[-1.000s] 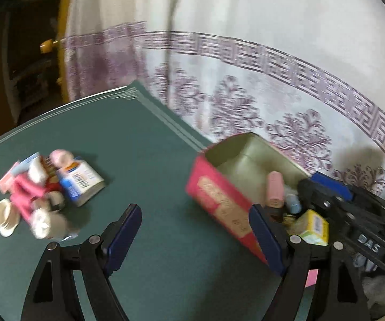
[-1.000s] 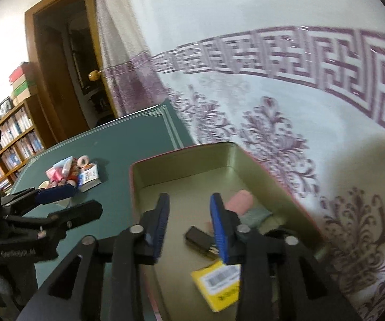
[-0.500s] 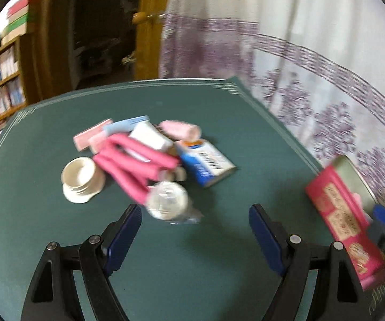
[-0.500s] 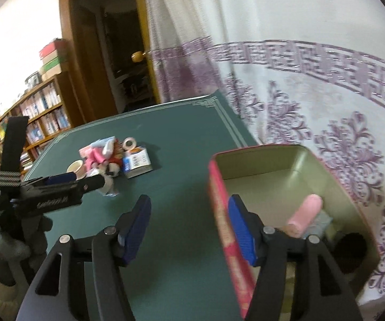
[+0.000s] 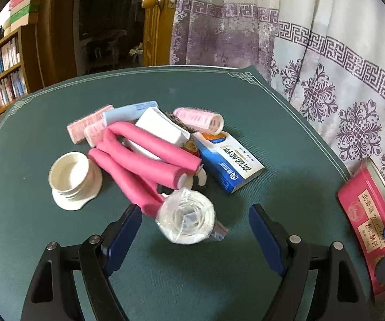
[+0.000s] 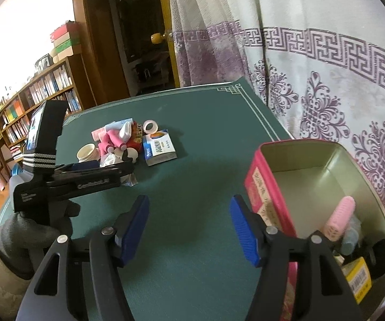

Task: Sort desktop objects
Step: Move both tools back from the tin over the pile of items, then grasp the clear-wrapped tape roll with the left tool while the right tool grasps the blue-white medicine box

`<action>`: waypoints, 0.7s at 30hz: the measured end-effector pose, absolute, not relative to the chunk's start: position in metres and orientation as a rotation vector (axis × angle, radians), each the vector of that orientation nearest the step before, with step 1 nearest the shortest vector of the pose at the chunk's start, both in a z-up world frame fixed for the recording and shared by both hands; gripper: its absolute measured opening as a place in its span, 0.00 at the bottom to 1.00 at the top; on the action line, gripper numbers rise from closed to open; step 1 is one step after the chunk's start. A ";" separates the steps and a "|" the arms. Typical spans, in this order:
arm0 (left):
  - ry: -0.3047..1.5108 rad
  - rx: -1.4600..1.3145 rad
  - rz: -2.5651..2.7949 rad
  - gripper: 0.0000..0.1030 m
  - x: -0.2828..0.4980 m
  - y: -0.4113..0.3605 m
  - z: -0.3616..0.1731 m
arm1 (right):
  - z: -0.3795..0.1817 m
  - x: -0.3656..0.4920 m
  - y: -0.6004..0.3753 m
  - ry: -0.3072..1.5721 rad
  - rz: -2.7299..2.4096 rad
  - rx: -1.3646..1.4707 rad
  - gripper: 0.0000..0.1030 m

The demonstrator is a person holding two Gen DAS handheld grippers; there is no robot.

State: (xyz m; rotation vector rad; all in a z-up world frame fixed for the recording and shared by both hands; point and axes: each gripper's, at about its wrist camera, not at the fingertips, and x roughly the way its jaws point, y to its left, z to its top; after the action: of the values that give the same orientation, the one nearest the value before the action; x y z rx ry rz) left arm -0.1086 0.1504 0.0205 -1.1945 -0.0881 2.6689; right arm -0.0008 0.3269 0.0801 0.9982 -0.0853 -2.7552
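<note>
A pile of small items lies on the green table: pink foam rollers [image 5: 144, 160], a blue-and-white box [image 5: 228, 160], a white cup [image 5: 70, 179], a pink hair roller [image 5: 199, 119] and a bagged white roll [image 5: 185, 218]. My left gripper [image 5: 195, 222] hangs over the pile's near edge. Its jaws are closing, with the bagged roll between the fingers but untouched. The open red tin [image 6: 267, 195] holds a pink hair roller [image 6: 340, 219] and a yellow box [image 6: 358, 278]. My right gripper [image 6: 189, 214] is left of the tin above bare table, jaws opening and empty.
A patterned curtain [image 6: 326, 80] hangs along the table's right edge behind the tin. A doorway and bookshelves [image 6: 40, 93] stand beyond the far side. A gloved hand [image 6: 26, 230] holds the left gripper at the table's left.
The left gripper swung away from the tin and came down close over the pile. The right gripper came out of the tin, moved left over the table, and its jaws widened.
</note>
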 end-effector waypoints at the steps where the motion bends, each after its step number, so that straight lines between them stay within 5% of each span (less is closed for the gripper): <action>1: -0.079 -1.199 2.666 0.72 -0.111 0.150 0.019 | 0.079 -0.003 0.324 -0.082 -2.749 1.002 0.65; 7: -0.081 -1.196 2.665 0.39 -0.108 0.139 0.019 | 0.070 -0.021 0.310 -0.091 -2.695 1.036 0.65; 21: -0.168 -1.128 2.705 0.37 -0.055 0.080 0.041 | 0.056 -0.094 0.266 -0.054 -2.607 1.114 0.65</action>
State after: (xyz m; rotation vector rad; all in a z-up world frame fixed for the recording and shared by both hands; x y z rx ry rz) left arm -0.0554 0.0798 0.0408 -1.1276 -0.1683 2.7050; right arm -0.0944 0.2656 0.0558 1.1144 -0.0544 -2.6067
